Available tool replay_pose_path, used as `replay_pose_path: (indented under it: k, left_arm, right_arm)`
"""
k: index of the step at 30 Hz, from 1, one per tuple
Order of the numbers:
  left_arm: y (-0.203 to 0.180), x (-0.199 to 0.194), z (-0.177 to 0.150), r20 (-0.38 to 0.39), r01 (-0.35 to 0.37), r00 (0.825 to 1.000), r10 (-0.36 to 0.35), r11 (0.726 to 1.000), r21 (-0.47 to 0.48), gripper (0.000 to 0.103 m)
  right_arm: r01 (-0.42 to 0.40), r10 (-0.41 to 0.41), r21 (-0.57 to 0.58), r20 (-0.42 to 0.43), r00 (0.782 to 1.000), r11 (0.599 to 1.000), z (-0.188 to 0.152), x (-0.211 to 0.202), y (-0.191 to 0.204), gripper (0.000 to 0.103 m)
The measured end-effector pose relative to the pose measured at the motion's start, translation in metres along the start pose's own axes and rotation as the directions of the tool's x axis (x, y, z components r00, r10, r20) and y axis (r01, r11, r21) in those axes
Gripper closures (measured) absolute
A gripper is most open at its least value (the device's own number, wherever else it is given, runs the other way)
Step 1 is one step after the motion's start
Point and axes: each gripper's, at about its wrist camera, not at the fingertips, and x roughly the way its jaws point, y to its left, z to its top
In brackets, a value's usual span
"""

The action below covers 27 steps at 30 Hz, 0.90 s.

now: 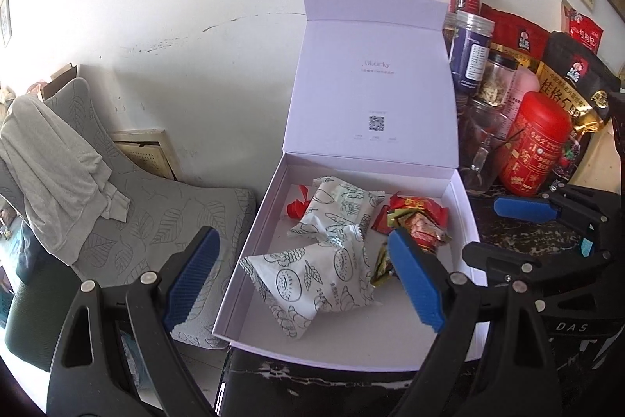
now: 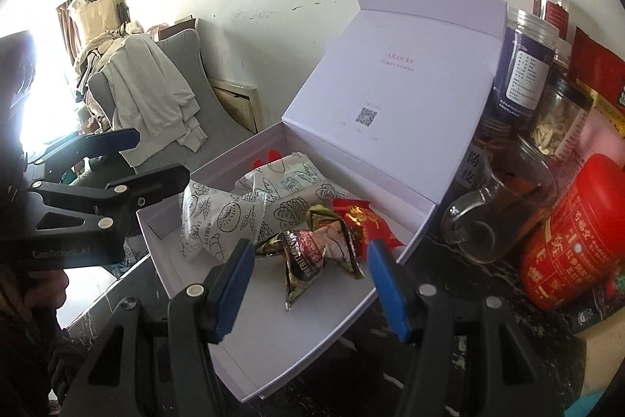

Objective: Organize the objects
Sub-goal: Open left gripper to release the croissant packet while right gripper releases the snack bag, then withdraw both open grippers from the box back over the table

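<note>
Both claws hang spread and empty above the open white box (image 1: 269,198). Right gripper (image 2: 308,284): jaws parted, nothing pinched; the dark foil snack packet (image 2: 300,260) lies just ahead and below, between the finger lines, long axis running toward the claw (judged: the right is the nearer for this one). Left gripper (image 1: 300,280): jaws wider, straddling the box's near-left wall, with a white printed pastry pack (image 1: 312,284) directly ahead between the pads. Red candy wrapper (image 2: 363,221) sits beyond the foil packet. Right view shows the foil packet whole; left view hides most of it behind a blue pad (image 1: 416,280).
</note>
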Motion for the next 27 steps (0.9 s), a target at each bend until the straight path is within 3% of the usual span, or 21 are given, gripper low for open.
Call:
replay_pose_path:
  k: [10,27]
  left_arm:
    - [-0.008,-0.049,-0.009,0.009,0.02,1.0,-0.02,1.0,0.005,0.015]
    - [-0.044,-0.106,-0.045,0.005,0.072,0.997,-0.073,0.995,0.074,0.012]
  right_arm:
    - [0.065,-0.065,0.003,0.038,0.997,0.998,-0.009,-0.056,0.018,0.039]
    - [0.127,-0.127,0.011,0.083,0.988,0.992,-0.057,-0.133,0.04,0.037]
